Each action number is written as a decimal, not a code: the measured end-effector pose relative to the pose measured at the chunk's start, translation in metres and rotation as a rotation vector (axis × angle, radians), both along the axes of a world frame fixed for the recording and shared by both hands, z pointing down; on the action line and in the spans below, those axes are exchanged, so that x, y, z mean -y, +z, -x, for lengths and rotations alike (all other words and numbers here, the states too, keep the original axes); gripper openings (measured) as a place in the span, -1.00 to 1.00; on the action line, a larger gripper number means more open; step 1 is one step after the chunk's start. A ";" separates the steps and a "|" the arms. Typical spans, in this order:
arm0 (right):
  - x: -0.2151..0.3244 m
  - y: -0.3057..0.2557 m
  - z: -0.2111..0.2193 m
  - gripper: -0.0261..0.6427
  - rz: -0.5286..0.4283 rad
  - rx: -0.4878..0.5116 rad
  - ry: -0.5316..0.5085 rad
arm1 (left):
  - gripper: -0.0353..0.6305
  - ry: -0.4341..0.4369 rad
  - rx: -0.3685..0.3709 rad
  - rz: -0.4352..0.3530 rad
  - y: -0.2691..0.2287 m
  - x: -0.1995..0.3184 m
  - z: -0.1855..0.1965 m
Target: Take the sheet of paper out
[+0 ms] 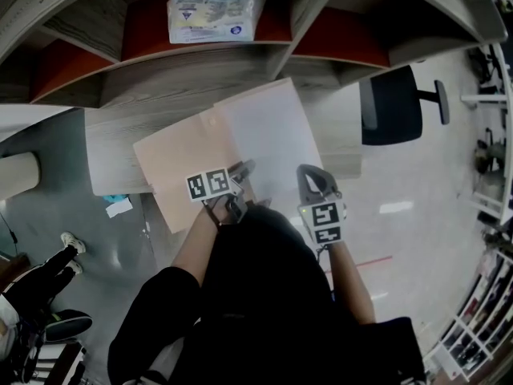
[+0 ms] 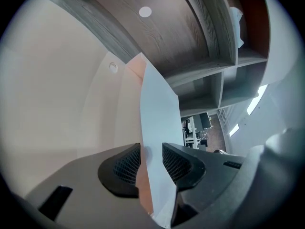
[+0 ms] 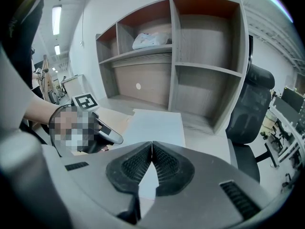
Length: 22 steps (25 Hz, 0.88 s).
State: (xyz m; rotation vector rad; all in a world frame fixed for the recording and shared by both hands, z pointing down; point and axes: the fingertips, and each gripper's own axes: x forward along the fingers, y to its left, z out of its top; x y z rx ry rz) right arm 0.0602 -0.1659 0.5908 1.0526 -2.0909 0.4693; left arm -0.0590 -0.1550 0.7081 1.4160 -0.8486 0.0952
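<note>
White sheet of paper (image 2: 155,113) runs edge-on between the left gripper (image 2: 151,151) jaws. They stand wide apart and the pads don't press on it. Right gripper (image 3: 151,144) jaws are pinched together on the sheet's near edge. The sheet overlaps a tan folder (image 1: 180,175) on the grey wood worktop (image 1: 112,143). Behind is a shelf unit (image 3: 205,56) with a plastic packet (image 1: 212,10) on it. A black chair (image 1: 390,107) stands to the right.
</note>
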 end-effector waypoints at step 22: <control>-0.007 -0.002 -0.004 -0.87 -0.015 -0.006 0.018 | -0.70 0.090 -0.024 -0.025 0.002 0.001 -0.010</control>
